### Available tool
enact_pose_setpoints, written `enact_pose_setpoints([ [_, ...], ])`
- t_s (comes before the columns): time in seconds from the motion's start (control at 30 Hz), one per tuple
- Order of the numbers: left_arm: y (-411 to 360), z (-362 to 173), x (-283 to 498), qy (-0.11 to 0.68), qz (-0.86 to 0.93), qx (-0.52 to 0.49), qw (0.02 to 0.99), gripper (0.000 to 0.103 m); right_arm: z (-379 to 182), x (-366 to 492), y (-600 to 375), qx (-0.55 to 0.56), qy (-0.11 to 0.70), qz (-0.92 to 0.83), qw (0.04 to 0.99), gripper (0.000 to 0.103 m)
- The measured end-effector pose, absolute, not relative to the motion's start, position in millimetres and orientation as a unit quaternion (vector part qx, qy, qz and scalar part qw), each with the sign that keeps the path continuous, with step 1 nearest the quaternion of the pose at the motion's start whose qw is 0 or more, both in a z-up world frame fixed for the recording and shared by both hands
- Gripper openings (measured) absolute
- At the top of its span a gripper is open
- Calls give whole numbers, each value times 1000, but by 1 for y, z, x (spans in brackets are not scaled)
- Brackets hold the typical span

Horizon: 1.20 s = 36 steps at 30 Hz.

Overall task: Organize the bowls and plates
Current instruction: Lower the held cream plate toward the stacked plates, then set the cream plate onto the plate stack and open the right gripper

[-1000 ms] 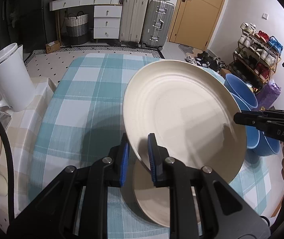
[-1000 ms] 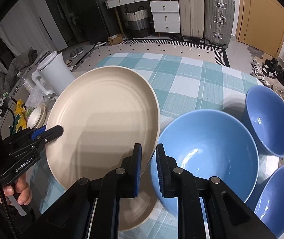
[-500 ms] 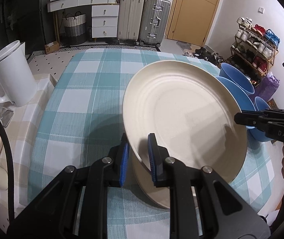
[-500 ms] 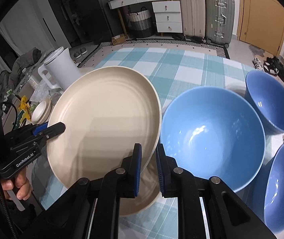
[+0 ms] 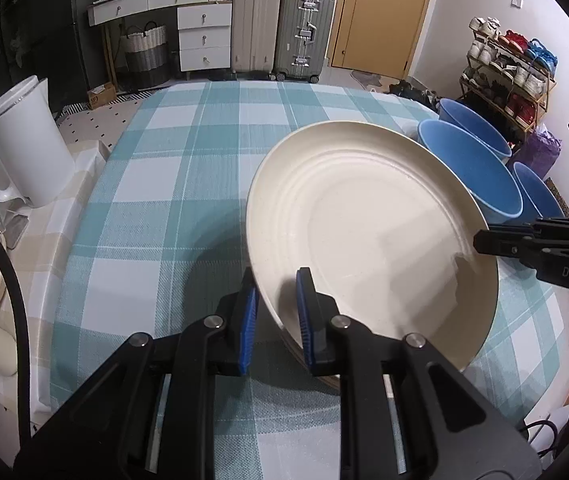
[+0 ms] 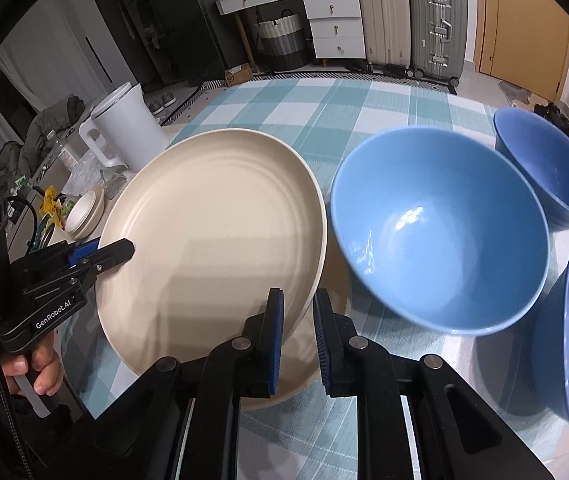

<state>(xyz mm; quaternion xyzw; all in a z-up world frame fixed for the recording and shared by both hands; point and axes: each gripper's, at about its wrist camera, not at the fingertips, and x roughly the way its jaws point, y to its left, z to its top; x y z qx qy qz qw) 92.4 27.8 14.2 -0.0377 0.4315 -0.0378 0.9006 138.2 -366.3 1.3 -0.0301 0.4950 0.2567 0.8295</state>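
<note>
Between my 2 grippers hangs the cream plate (image 5: 368,236), tilted above a second plate (image 6: 316,364) lying on the checked surface (image 5: 172,184). My left gripper (image 5: 277,312) is clamped on its near rim, and my right gripper (image 6: 298,340) is clamped on the opposite rim. Just right of the right gripper stand 3 blue bowls (image 6: 440,228), close together on the surface.

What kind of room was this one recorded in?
Probably a lived-in home room, not a lab: suitcases against the wall, a loaded shoe rack near the door, and a table under a checked tablecloth.
</note>
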Motion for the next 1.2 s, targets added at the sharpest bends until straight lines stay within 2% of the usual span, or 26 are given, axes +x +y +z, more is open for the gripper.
enact_pose_setpoints([
  [0.57,10,-15,94,443,-32,-2,896,16,-31,128,-371,-33,521,236,820,17],
  [1.2,-13,-26,104,442,-2,77,894,21,-41,123,-364,-70,515,207,829,17],
])
